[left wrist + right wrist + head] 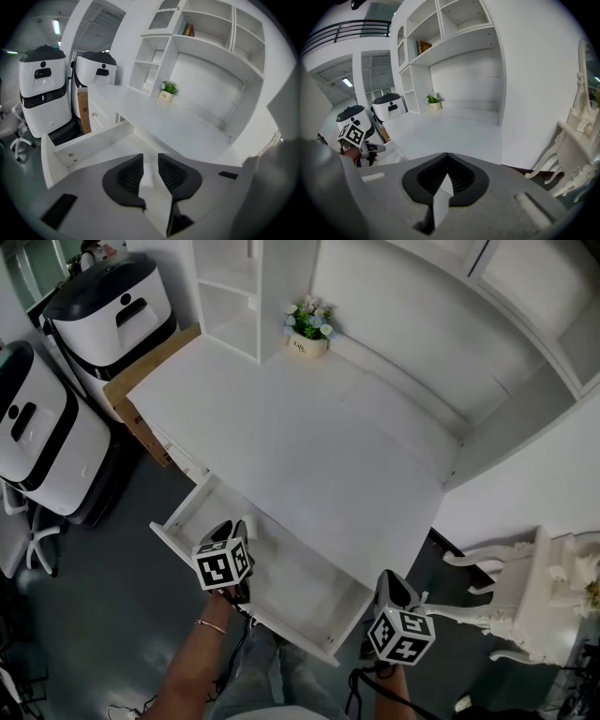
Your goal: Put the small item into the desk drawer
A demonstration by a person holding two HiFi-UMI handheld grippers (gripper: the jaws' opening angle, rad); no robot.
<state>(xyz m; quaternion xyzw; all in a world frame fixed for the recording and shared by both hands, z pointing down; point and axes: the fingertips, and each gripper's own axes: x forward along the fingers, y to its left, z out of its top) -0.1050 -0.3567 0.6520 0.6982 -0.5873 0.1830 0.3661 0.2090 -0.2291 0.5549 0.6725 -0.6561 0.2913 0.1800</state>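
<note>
The white desk's point(309, 446) drawer point(300, 589) stands pulled out toward me. My left gripper point(238, 527) hangs over the drawer's left part. In the left gripper view its jaws point(150, 160) stand apart, and a small white item point(146, 178) shows through the gap, lying below on the drawer floor point(89, 143) with neither pad pressing on it. My right gripper point(387, 577) is off the drawer's right front corner, over the dark floor. In the right gripper view point(447, 156) its pads meet with nothing between them.
A small flower pot point(307, 330) stands at the desk's back by the white shelf unit point(230, 287). Two white-and-black machines point(37, 427) point(117, 306) and a cardboard box point(141, 395) crowd the left. An ornate white stand point(534, 596) is at the right.
</note>
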